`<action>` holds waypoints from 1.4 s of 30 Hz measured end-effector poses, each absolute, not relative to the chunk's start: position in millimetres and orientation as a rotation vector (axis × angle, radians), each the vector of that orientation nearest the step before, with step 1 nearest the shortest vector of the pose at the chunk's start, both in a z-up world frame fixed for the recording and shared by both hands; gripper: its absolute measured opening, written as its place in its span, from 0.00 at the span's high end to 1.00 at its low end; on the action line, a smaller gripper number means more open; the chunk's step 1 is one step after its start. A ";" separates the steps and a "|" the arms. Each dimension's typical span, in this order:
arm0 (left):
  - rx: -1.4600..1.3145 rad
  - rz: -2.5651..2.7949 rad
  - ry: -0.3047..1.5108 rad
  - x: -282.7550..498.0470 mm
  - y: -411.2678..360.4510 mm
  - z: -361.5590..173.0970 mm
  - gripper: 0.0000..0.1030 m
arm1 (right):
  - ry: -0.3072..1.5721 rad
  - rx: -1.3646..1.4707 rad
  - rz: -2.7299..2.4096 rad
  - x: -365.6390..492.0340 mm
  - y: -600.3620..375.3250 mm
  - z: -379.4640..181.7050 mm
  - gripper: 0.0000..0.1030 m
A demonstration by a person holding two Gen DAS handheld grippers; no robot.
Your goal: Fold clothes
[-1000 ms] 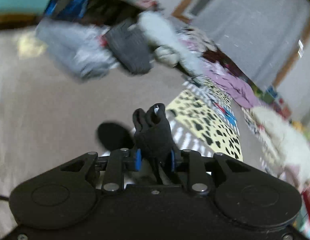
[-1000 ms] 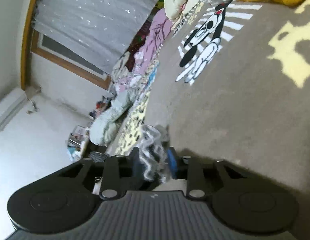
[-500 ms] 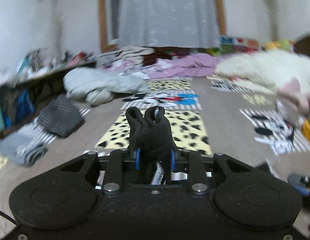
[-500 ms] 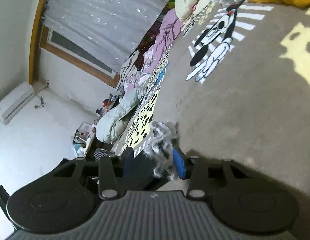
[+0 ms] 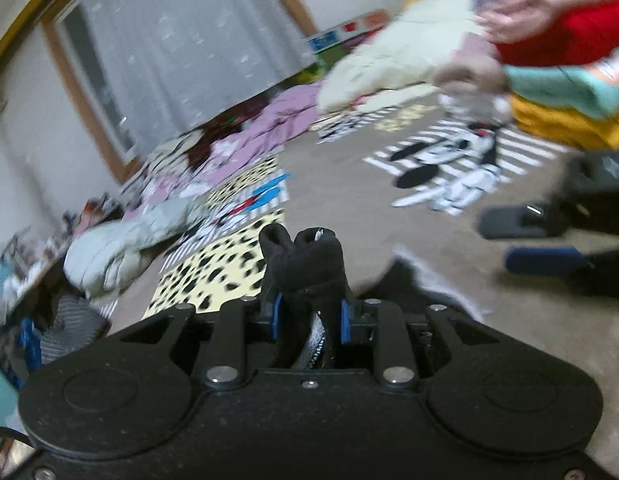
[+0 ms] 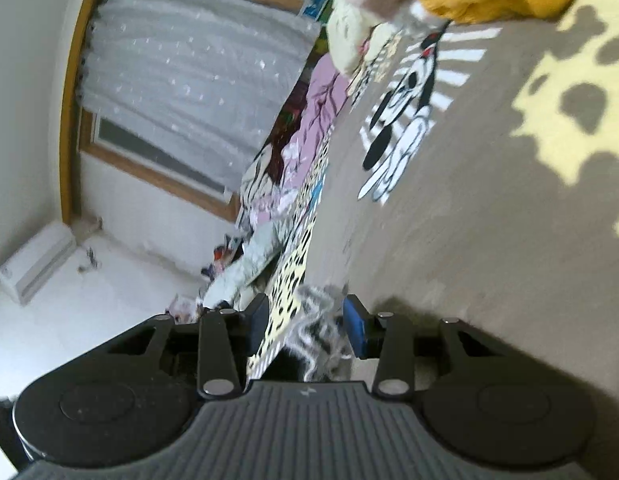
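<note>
L gripper pinches black garment; R gripper spread, loose fabric between its pads.
Re-close R on the hem beside L w/o slack; garment hangs below both.

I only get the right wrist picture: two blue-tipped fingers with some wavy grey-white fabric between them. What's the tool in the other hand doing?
Observer: The left gripper is shut on a bunched black garment, whose folds stick up past its blue pads.
Visitor: And the fingers in my picture, are they pinching that fabric?
Observer: In the left wrist view, the right gripper stands open, with bare carpet showing between its fingers.
Visitor: Anything else I can't see?
Observer: A grey striped garment lies at the left edge of that view, though it is blurred.
</note>
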State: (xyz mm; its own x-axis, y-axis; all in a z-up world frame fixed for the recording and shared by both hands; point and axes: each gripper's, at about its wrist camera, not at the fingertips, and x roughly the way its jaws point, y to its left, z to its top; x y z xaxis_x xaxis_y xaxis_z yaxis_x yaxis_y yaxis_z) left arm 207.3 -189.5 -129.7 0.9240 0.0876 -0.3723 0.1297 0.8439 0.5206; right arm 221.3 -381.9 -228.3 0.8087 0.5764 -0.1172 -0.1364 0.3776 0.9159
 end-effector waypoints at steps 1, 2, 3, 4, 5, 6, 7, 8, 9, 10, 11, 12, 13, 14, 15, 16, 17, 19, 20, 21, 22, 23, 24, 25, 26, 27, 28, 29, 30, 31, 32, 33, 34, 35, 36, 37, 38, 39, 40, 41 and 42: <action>0.603 -0.036 0.392 205.0 -195.9 -134.1 0.76 | 0.457 1.104 0.473 221.4 -382.9 -229.3 0.59; 0.633 -0.044 0.389 203.8 -201.6 -138.3 0.76 | 0.452 1.111 0.469 221.4 -383.9 -230.3 0.59; 0.657 -0.051 0.388 202.7 -206.4 -142.4 0.76 | 0.448 1.119 0.465 221.5 -384.9 -231.3 0.59; 0.674 -0.059 0.392 202.3 -209.9 -145.9 0.76 | 0.444 1.126 0.462 221.5 -385.9 -232.3 0.59; 0.688 -0.069 0.398 202.2 -213.0 -149.1 0.76 | 0.439 1.133 0.458 221.6 -386.9 -233.3 0.59; 0.704 -0.086 0.410 202.0 -216.0 -152.7 0.76 | 0.435 1.140 0.454 221.7 -387.9 -234.3 0.59; 0.725 -0.112 0.428 202.1 -219.2 -156.6 0.74 | 0.431 1.147 0.451 221.7 -389.0 -235.2 0.59; 0.739 -0.142 0.436 201.2 -221.5 -159.5 0.61 | 0.426 1.155 0.447 221.8 -390.0 -236.2 0.60; 0.737 -0.173 0.430 198.6 -222.1 -159.9 0.56 | 0.424 1.158 0.446 222.1 -390.5 -237.0 0.60; 0.726 -0.198 0.423 195.1 -221.2 -157.5 0.54 | 0.423 1.160 0.447 222.6 -390.8 -237.5 0.60; 0.713 -0.221 0.417 191.4 -219.9 -154.2 0.49 | 0.422 1.161 0.448 223.1 -391.1 -238.1 0.59; 0.697 -0.243 0.414 187.2 -217.4 -149.9 0.49 | 0.421 1.163 0.448 223.6 -391.4 -238.7 0.59; 0.673 -0.265 0.413 181.9 -212.7 -143.8 0.48 | 0.420 1.165 0.449 224.1 -391.7 -239.2 0.59; 0.646 -0.286 0.411 176.3 -207.3 -137.1 0.49 | 0.418 1.167 0.450 224.6 -392.0 -239.6 0.59; 0.614 -0.305 0.406 170.2 -200.0 -129.5 0.49 | 0.417 1.169 0.451 225.1 -392.2 -240.1 0.59; 0.575 -0.311 0.402 165.4 -190.2 -121.6 0.49 | 0.416 1.169 0.452 225.5 -392.4 -240.3 0.59; 0.534 -0.313 0.400 161.1 -179.6 -113.7 0.49 | 0.416 1.165 0.452 226.1 -392.1 -240.1 0.59; 0.461 -0.271 0.406 158.1 -152.4 -102.4 0.50 | 0.415 1.150 0.452 225.8 -391.5 -238.6 0.59; 0.425 -0.245 0.409 157.1 -138.3 -97.1 0.50 | 0.411 1.134 0.452 225.6 -390.4 -236.0 0.59; 0.397 -0.222 0.411 156.4 -124.9 -93.8 0.50 | 0.405 1.114 0.454 225.1 -389.1 -232.5 0.57; 0.371 -0.208 0.416 158.0 -111.7 -93.4 0.51 | 0.399 1.094 0.455 224.6 -387.9 -229.0 0.57; 0.344 -0.199 0.423 160.6 -98.4 -93.9 0.51 | 0.390 1.056 0.468 223.8 -385.1 -223.1 0.57; 0.318 -0.190 0.429 163.2 -85.1 -94.4 0.51 | 0.379 0.999 0.490 222.8 -380.6 -214.7 0.57; 0.291 -0.180 0.435 165.8 -71.8 -94.9 0.51 | 0.365 0.912 0.513 220.0 -373.3 -203.3 0.58; 0.249 -0.186 0.436 167.4 -60.8 -95.4 0.51 | 0.348 0.812 0.535 216.2 -364.7 -190.9 0.58; 0.192 -0.203 0.438 169.8 -50.6 -96.3 0.51 | 0.327 0.712 0.558 211.1 -355.4 -178.9 0.58; 0.142 -0.223 0.440 172.2 -42.5 -98.9 0.52 | 0.298 0.620 0.587 205.0 -344.4 -168.5 0.58; 0.133 -0.231 0.453 176.0 -40.0 -105.6 0.54 | 0.266 0.532 0.617 198.7 -332.6 -158.7 0.58; 0.139 -0.232 0.473 180.5 -39.7 -113.7 0.55 | 0.234 0.444 0.647 192.4 -320.8 -148.9 0.58; 0.145 -0.233 0.493 185.0 -39.3 -121.9 0.56 | 0.221 0.380 0.663 190.3 -310.3 -142.7 0.58; 0.192 -0.222 0.537 188.7 -41.6 -134.4 0.56 | 0.253 0.323 0.651 195.4 -299.1 -144.1 0.59; 0.243 -0.219 0.535 190.1 -44.6 -149.1 0.55 | 0.303 0.264 0.626 203.1 -287.2 -148.5 0.62; 0.245 -0.222 0.526 190.5 -44.6 -152.1 0.55 | 0.353 0.206 0.600 210.7 -275.3 -152.9 0.63; 0.230 -0.225 0.525 190.8 -43.3 -149.6 0.55 | 0.461 0.147 0.540 225.3 -265.5 -164.4 0.77; 0.226 -0.234 0.534 189.9 -42.5 -144.8 0.55 | 0.519 0.159 0.493 236.0 -267.4 -173.8 1.00; 0.235 -0.248 0.537 187.8 -42.0 -140.8 0.55 | 0.531 0.224 0.488 241.5 -276.3 -174.6 1.00; 0.248 -0.263 0.537 185.5 -41.6 -137.7 0.55 | 0.537 0.244 0.493 243.6 -280.8 -171.2 1.00; 0.256 -0.270 0.534 183.9 -40.5 -133.3 0.55 | 0.532 0.213 0.493 241.5 -279.7 -168.3 1.00; 0.245 -0.267 0.517 183.7 -38.3 -126.5 0.54 | 0.521 0.170 0.490 238.1 -277.0 -166.0 1.00; 0.226 -0.262 0.494 183.9 -35.7 -118.9 0.54 | 0.508 0.146 0.492 233.7 -274.7 -163.3 1.00; 0.204 -0.256 0.476 186.0 -32.3 -113.8 0.54 | 0.482 0.128 0.502 227.7 -272.1 -158.5 0.96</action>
State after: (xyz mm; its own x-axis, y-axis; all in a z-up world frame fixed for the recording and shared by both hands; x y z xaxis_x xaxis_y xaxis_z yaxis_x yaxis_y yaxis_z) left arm 186.0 -32.3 -113.8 0.8579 -0.1949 -0.4754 0.2893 0.9479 0.1335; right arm 227.7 -272.1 -158.5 0.7678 0.4907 -0.4119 -0.4318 0.8713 0.2332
